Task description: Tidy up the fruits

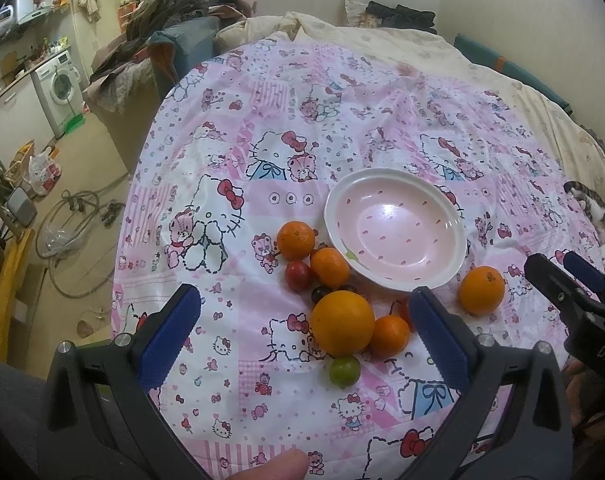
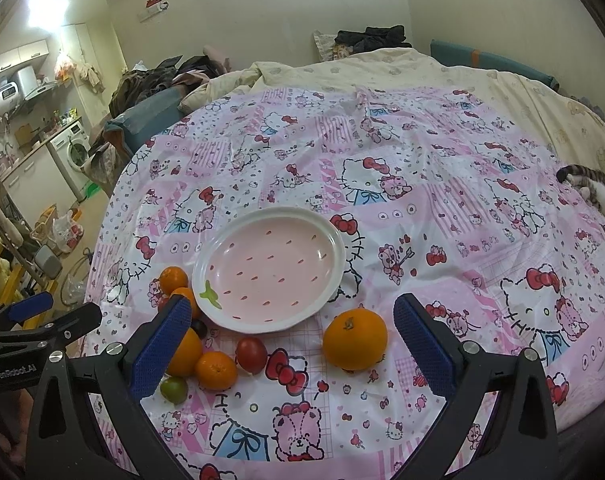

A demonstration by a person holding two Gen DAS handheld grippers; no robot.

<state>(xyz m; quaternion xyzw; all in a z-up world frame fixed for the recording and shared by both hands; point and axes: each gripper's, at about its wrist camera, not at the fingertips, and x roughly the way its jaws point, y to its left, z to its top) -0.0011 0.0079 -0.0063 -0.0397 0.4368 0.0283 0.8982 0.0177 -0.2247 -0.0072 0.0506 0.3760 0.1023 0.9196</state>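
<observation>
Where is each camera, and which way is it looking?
Left wrist: sits on the left hand-held gripper, looking forward over the big orange; a fingertip shows below.
Right wrist: sits on the right hand-held gripper, facing the lone orange; no hand shows.
Both see the empty plate and the cat.

Left gripper (image 2: 42, 312) reads "GenRobot.AI"; right gripper (image 1: 562, 268) "DAS" (cut off)
</observation>
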